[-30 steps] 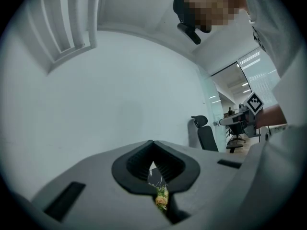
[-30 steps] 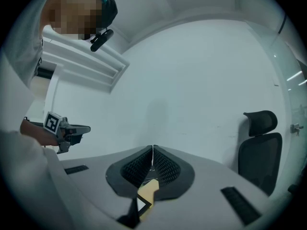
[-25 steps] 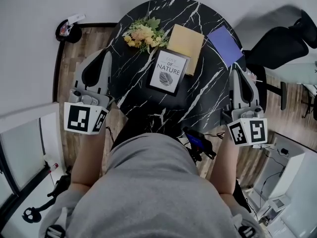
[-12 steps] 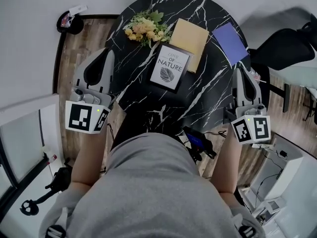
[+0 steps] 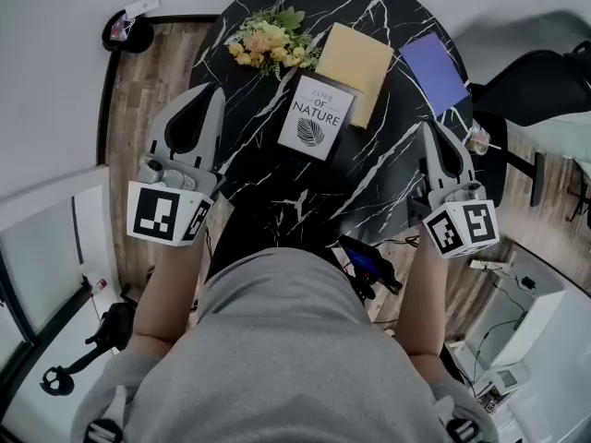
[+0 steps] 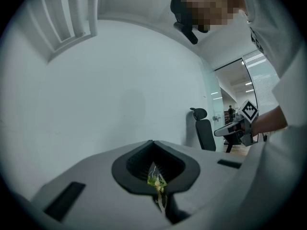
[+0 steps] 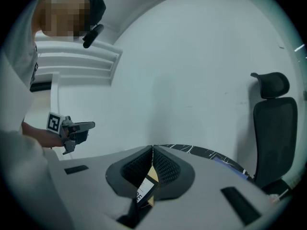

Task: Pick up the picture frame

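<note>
Marble table (image 5: 277, 181) — picture frame (image 5: 317, 116) overlaps, partly hides yellow book (image 5: 355, 55).

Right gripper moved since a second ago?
Yes. The right gripper has shifted left, in over the table's edge, nearer the frame.

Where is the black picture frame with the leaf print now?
In the head view, the picture frame lies on the round black marble table, below the yellow flower bouquet and left of the tan book.
</note>
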`<action>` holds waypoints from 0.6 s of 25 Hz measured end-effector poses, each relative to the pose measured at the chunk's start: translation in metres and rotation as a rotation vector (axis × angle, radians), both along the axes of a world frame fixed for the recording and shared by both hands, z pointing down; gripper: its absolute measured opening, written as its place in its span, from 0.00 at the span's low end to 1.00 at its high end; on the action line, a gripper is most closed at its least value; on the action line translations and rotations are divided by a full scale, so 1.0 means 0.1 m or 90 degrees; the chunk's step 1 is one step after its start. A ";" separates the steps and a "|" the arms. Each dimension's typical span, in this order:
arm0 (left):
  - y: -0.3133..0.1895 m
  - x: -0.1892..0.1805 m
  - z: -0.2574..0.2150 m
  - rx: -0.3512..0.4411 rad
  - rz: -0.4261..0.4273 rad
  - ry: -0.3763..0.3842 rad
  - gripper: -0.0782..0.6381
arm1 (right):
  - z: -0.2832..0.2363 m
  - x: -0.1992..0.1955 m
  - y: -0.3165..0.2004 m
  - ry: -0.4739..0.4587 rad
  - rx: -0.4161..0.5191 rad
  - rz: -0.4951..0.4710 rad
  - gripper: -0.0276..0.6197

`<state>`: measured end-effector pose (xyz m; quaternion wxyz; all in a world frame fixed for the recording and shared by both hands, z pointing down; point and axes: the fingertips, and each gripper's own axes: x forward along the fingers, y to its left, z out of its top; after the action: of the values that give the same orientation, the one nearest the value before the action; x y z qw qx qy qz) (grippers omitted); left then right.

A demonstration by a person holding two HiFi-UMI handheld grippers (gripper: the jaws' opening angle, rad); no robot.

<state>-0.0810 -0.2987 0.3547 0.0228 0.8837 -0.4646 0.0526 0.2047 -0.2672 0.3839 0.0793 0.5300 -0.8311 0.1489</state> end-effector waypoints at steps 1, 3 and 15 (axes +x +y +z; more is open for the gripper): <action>-0.01 0.01 0.02 -0.002 0.002 0.000 0.12 | 0.06 0.00 -0.01 -0.005 -0.009 -0.002 0.08; -0.03 0.03 0.06 -0.006 0.005 -0.001 0.12 | 0.19 0.02 -0.05 -0.006 -0.025 -0.009 0.08; -0.03 0.26 0.28 -0.034 0.030 0.001 0.12 | 0.87 -0.12 -0.12 -0.152 -0.112 -0.065 0.09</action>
<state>-0.0553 -0.3014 0.3830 0.0456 0.8934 -0.4421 0.0652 0.1923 -0.2797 0.4705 0.0335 0.4567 -0.8440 0.2792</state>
